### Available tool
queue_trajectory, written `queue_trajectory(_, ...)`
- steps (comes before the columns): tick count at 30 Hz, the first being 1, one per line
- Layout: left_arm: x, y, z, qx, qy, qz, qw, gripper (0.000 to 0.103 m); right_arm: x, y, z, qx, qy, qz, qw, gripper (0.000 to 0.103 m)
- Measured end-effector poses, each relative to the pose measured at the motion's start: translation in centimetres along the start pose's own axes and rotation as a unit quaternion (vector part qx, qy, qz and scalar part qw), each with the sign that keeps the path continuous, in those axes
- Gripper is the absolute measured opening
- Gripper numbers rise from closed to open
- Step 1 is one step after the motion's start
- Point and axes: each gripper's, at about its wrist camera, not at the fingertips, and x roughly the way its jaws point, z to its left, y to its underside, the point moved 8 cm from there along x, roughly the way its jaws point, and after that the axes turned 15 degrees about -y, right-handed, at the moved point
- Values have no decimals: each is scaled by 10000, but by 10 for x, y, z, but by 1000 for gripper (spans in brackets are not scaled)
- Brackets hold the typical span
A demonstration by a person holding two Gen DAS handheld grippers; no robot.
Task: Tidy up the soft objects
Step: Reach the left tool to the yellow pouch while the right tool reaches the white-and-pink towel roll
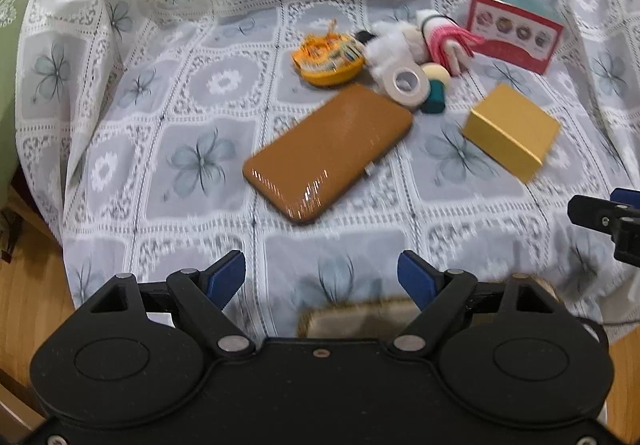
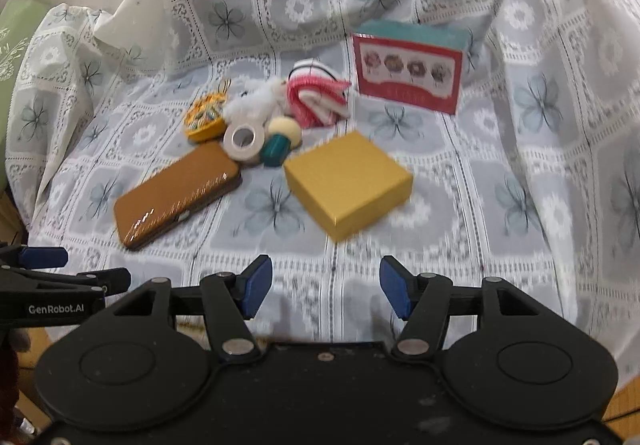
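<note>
White lace cloth with grey flowers point(image 1: 192, 165) covers the seat before you. Your left gripper point(image 1: 320, 277) and your right gripper point(image 2: 326, 291) both hover over its near edge with jaws apart and nothing between them. At the back, in one cluster, lie the white plush toy point(image 2: 256, 101), the pink-and-white rolled cloth point(image 2: 320, 101), an embroidered yellow pouch point(image 2: 204, 119) and a tape roll point(image 2: 244, 143). Nearer you are the brown case point(image 1: 328, 153) and the gold box point(image 2: 348, 183), apart from each other
</note>
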Motion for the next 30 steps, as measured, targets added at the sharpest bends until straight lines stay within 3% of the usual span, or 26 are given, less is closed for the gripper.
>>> queue_trajectory(13,32,-75,-29,87,116,-379,9992,81,37,-54,-24,-8,151,-348,9993,60)
queue_trajectory(22,70,-131,-26,-180,-81,-608,9980,87,63,-83,-42,264,92,-427,9987,62)
queue_trajectory(30,116,-163,-18,-482,-10,-357,9982,90,83,-103,-47,328,52,-461,9984,72)
